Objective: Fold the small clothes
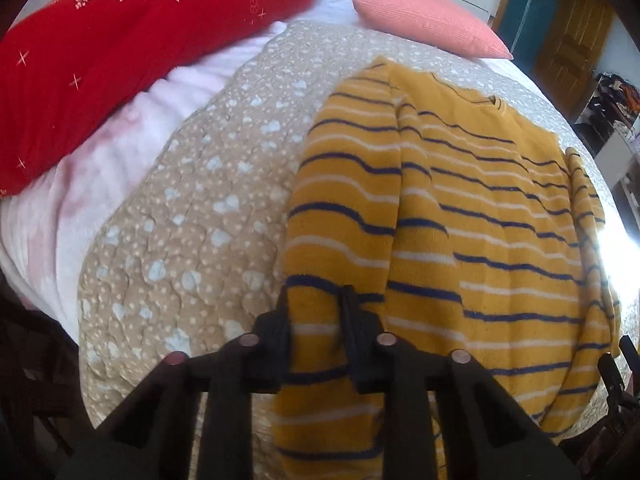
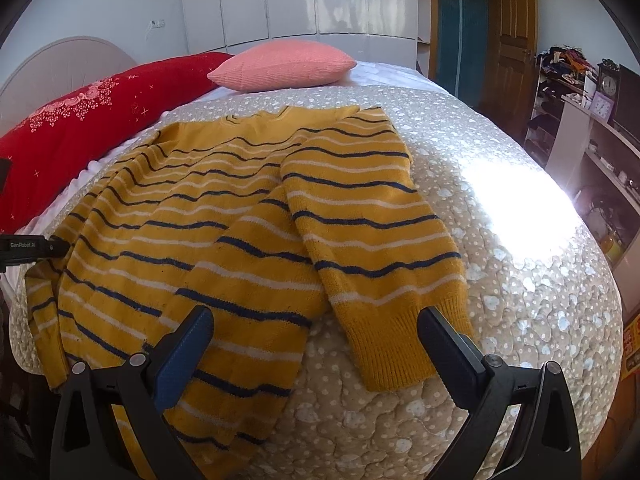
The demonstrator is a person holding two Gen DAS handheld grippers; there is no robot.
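A mustard-yellow knitted sweater with navy and white stripes (image 2: 224, 216) lies spread on a bed covered by a beige quilted bedspread with pale heart shapes (image 2: 500, 280).

In the left wrist view, the left gripper (image 1: 316, 304) has its black fingers (image 1: 352, 320) drawn in narrow around a striped sleeve (image 1: 344, 208), which runs from 12 o'clock down between them; whether the pads actually press the cloth cannot be told.

In the right wrist view, the right gripper (image 2: 316, 328) has its fingers spread wide. The ribbed cuff of the other sleeve (image 2: 384, 344) lies between them, nearer the finger at 3 o'clock, and the sweater's hem reaches the finger at 9 o'clock.

Bare bedspread stretches toward 3 and 6 o'clock. A red embroidered pillow (image 2: 100, 120) sits at 10 o'clock and a pink ribbed cushion (image 2: 284, 64) at 12 o'clock. At the 9 o'clock edge a black part reads "GenRobot.AI".
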